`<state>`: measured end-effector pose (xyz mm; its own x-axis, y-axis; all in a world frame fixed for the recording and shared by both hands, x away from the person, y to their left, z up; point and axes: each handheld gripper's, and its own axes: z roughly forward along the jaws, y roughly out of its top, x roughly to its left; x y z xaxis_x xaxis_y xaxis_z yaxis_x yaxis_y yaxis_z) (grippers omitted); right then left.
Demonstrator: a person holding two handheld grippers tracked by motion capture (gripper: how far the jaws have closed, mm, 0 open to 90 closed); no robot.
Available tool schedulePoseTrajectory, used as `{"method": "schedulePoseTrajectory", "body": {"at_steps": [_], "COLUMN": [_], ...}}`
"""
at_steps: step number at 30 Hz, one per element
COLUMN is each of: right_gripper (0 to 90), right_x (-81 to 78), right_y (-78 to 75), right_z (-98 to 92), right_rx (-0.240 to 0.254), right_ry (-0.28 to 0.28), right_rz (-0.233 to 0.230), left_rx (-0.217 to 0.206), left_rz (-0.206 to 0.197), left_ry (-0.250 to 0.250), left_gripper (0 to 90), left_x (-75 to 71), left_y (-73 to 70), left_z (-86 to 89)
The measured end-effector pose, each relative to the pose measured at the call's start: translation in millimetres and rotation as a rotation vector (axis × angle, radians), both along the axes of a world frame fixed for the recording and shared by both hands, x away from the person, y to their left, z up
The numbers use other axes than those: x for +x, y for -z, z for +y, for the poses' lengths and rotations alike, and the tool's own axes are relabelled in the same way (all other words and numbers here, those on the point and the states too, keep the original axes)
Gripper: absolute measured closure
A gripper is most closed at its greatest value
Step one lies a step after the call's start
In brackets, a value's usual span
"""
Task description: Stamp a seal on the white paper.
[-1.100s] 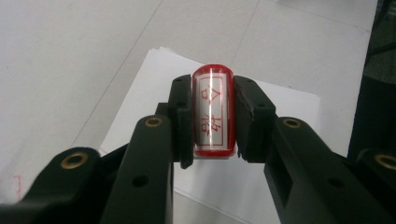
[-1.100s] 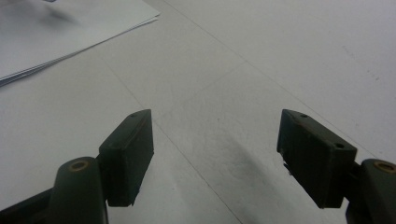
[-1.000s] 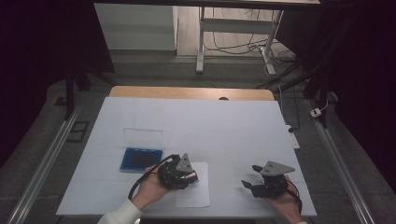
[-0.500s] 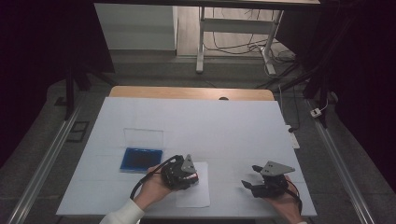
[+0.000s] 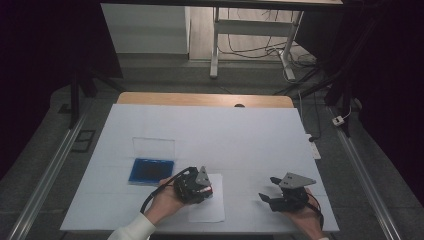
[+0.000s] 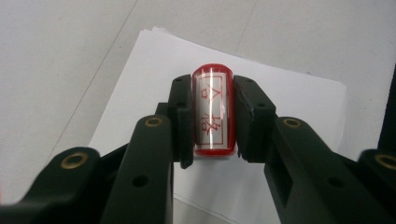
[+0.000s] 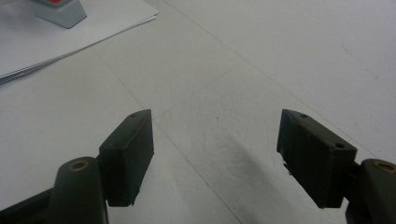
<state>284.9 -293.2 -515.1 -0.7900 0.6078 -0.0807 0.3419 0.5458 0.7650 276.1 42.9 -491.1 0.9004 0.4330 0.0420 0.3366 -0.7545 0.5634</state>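
The left gripper (image 6: 214, 122) is clamped on a stamp (image 6: 213, 112), a red-framed cylinder with red characters on its label; the pads (image 6: 181, 122) press its two sides, and it lies lengthwise between them, its far end pointing away from the camera toward the paper (image 6: 289, 98) beneath. In the high view this gripper (image 5: 199, 186) sits over the top left part of the paper (image 5: 210, 210), which lies near the table's front edge, slightly left of centre. The step in hand looks like stamping the sheet: the stamp is gripped and poised on or just above it, though contact cannot be told. The next move likely calls for a straight press down, then a clean lift without dragging. The right gripper (image 7: 215, 154) has its jaws wide apart with nothing between them, resting over the bare table (image 7: 261, 60) toward the front right corner (image 5: 285, 195), apart from the paper. A blue ink pad (image 5: 151, 170), lid up, sits left of the paper.
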Motion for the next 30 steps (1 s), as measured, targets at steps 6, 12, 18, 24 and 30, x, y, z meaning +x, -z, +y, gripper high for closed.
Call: {"method": "schedulePoseTrajectory", "body": {"at_steps": [6,12,18,24,30], "right_gripper": [27.3,27.3,27.3,27.3,27.3], "right_x": [-0.1,0.0,0.0,0.0,-0.9], "right_y": [0.0,0.1,0.2,0.5,-0.2], "right_z": [0.5,1.2,2.0,3.9,4.1], "right_rx": [-0.001,-0.006,-0.011,-0.011,-0.009], "right_ry": [-0.003,-0.002,-0.003,-0.007,-0.007], "right_rz": [0.000,0.001,-0.003,-0.002,-0.004], "left_rx": [-0.001,0.023,0.058,0.087,0.093], "left_rz": [0.001,-0.001,0.009,0.021,0.010], "left_ry": [-0.003,-0.003,-0.004,-0.006,-0.006], "left_gripper": [69.9,69.9,69.9,69.9,69.9], "left_x": [0.0,0.0,1.3,2.6,1.4], "left_y": [0.4,-0.4,-0.8,0.9,1.7], "left_z": [-0.5,-3.2,-6.2,-9.3,-10.1]}}
